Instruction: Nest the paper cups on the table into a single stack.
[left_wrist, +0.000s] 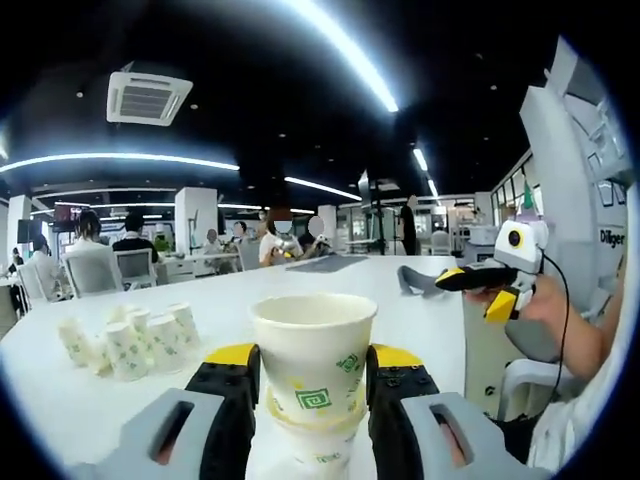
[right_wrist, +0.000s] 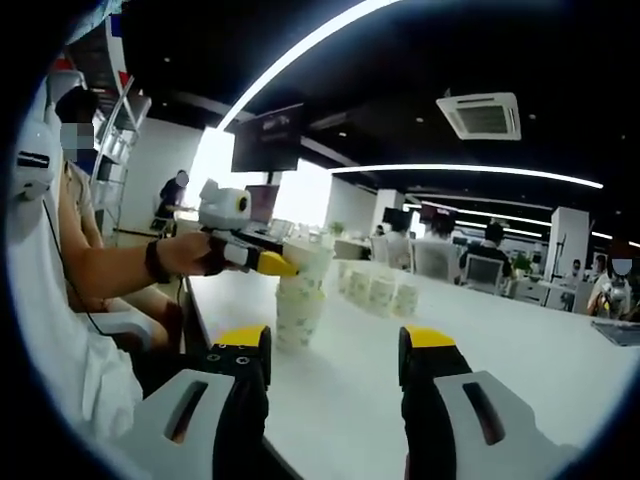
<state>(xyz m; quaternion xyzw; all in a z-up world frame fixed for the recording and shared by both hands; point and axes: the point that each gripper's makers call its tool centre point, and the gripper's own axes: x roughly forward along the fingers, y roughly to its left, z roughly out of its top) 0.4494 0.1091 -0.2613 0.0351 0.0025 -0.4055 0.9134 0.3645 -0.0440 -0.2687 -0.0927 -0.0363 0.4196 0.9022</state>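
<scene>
Your left gripper (left_wrist: 313, 385) has its jaws closed on a paper cup (left_wrist: 314, 345) with a green printed pattern, gripping it at mid-height on both sides; this cup sits nested on top of a short stack (left_wrist: 318, 450) whose lower rims show between the jaws, standing on the white table (left_wrist: 420, 320). In the right gripper view, the same stack (right_wrist: 300, 300) stands near the table's edge with the left gripper (right_wrist: 262, 260) at its upper cup. A cluster of loose cups (left_wrist: 130, 340) stands well apart to the left of the stack in the left gripper view, most of them upside down. Your right gripper (right_wrist: 335, 370) hangs above the table with its jaws spread wide and nothing between them; in the left gripper view it (left_wrist: 480, 285) appears at the right, held off the table's far edge, away from the stack.
</scene>
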